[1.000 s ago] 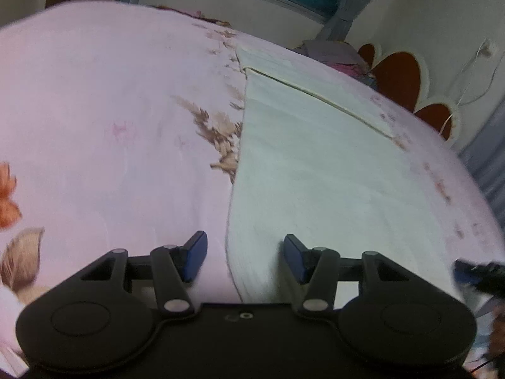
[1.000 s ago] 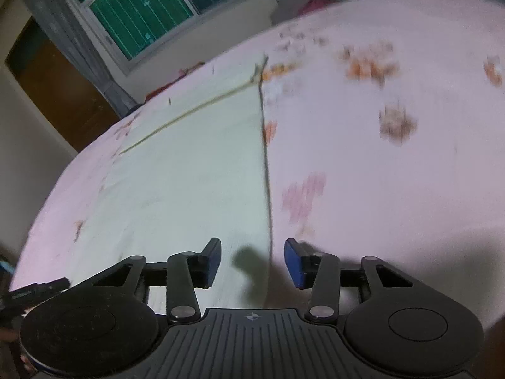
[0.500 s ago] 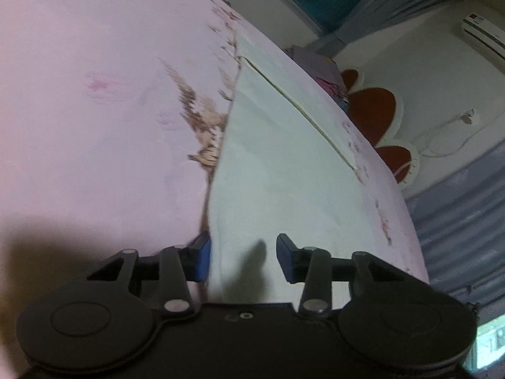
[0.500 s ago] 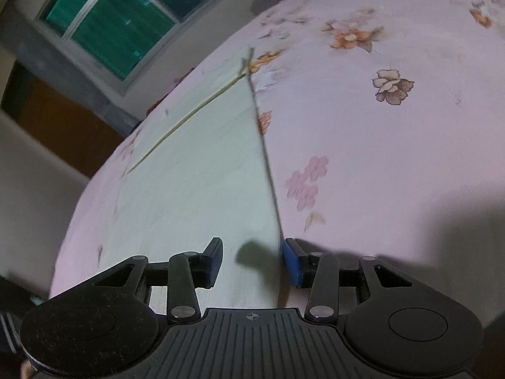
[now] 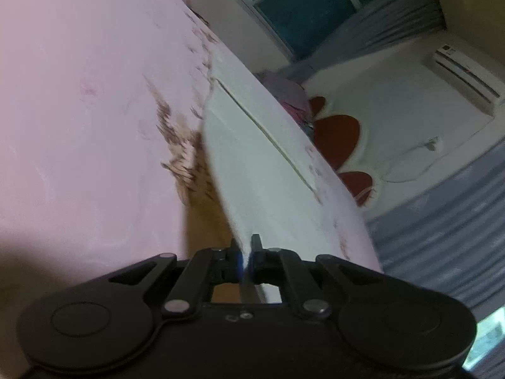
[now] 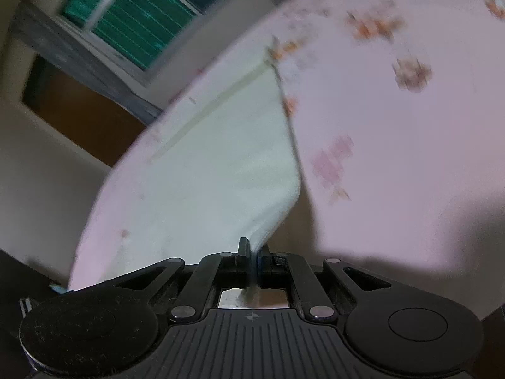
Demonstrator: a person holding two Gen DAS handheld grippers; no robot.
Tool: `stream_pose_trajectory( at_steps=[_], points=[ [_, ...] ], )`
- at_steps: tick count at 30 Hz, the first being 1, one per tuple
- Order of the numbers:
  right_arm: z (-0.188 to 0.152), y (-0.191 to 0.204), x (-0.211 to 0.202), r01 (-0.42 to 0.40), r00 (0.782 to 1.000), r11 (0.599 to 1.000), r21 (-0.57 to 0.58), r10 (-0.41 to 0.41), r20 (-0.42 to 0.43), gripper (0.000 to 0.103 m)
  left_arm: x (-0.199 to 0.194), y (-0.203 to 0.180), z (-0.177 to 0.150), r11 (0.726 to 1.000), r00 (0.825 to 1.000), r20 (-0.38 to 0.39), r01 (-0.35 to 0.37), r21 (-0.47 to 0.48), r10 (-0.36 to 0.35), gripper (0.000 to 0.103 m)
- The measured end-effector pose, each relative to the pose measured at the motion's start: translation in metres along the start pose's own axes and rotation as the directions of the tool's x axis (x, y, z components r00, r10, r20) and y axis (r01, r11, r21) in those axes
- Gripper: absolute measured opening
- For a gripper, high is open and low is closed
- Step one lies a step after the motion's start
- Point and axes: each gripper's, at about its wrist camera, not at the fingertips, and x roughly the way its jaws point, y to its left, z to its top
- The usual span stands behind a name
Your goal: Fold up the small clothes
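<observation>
Pale cream flat cloth garment (image 5: 258, 164) lay spread on pink floral bedsheet (image 5: 88, 101); left gripper (image 5: 245, 254) and right gripper (image 6: 252, 252) each pinched near corner, jaws just clamped on hem. Best: lift both evenly, carry toward far seam, keep edge taut

One pale cloth (image 5: 262, 170), centre toward 1 o'clock. One pink bedsheet (image 5: 79, 101). Two grippers: left (image 5: 245, 254), right (image 6: 252, 252). One window (image 6: 132, 22), 11 o'clock. One air conditioner (image 5: 467, 75), 2 o'clock.
</observation>
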Motion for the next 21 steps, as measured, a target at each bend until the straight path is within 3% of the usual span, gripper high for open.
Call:
stream_pose_trajectory(
  at_steps=[2, 4, 6, 12, 21],
  points=[
    [-0.002, 0.002, -0.009, 0.001, 1.000, 1.000, -0.029, -0.001, 0.020, 0.003, 0.007, 0.003, -0.007, 0.996, 0.996, -0.047, -0.075, 0.044, 0.077, 0.004],
    [-0.009, -0.001, -0.002, 0.031, 0.999, 0.998, -0.053, -0.033, -0.022, 0.003, 0.016, 0.008, -0.012, 0.993, 0.990, -0.083, -0.116, 0.033, 0.118, 0.004],
    [-0.013, -0.003, 0.005, 0.055, 0.997, 0.996, -0.069, -0.058, -0.043, 0.003, 0.014, 0.006, -0.013, 0.994, 0.993, -0.058, -0.107, 0.009, 0.107, 0.004],
    [0.010, 0.012, -0.005, -0.004, 0.999, 0.996, -0.084, 0.007, 0.040, 0.003, 0.006, -0.019, 0.007, 0.999, 0.999, 0.028, -0.039, -0.009, 0.039, 0.003],
    [0.094, 0.066, -0.005, -0.050, 0.976, 0.980, -0.191, 0.088, 0.200, 0.003, 0.024, -0.076, 0.099, 0.998, 0.991, 0.124, 0.055, 0.020, -0.057, 0.003]
  ],
)
